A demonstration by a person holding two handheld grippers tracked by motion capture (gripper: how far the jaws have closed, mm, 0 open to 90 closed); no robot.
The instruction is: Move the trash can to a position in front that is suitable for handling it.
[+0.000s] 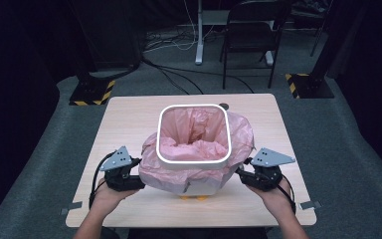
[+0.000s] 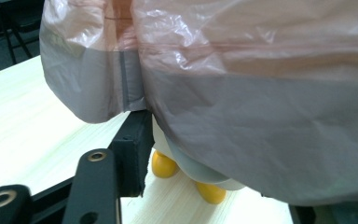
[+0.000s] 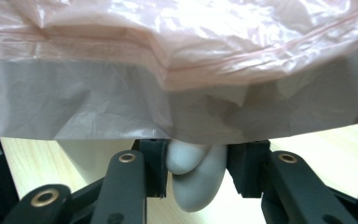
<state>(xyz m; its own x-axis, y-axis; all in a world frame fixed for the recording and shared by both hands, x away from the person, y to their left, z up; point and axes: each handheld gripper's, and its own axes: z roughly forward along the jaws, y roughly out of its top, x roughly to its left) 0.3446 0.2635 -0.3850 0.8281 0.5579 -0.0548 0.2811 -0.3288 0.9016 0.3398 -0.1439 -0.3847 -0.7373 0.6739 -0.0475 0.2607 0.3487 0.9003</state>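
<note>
Seen from above: a light wooden table (image 1: 129,114) on grey carpet, with a small white bin (image 1: 194,135) near its middle. Lined with a pink plastic bag (image 1: 238,132), folded out over the rounded square rim and draped down the sides. Flanked by the left gripper (image 1: 138,175) and the right gripper (image 1: 242,175), each hand-held, jaw tips lost in the bag's hanging edge. Beyond the table, a dark folding chair (image 1: 251,35).

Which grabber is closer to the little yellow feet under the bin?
Left. The left gripper sits right beside the yellow feet; the right gripper is at the bin's far side.
</note>
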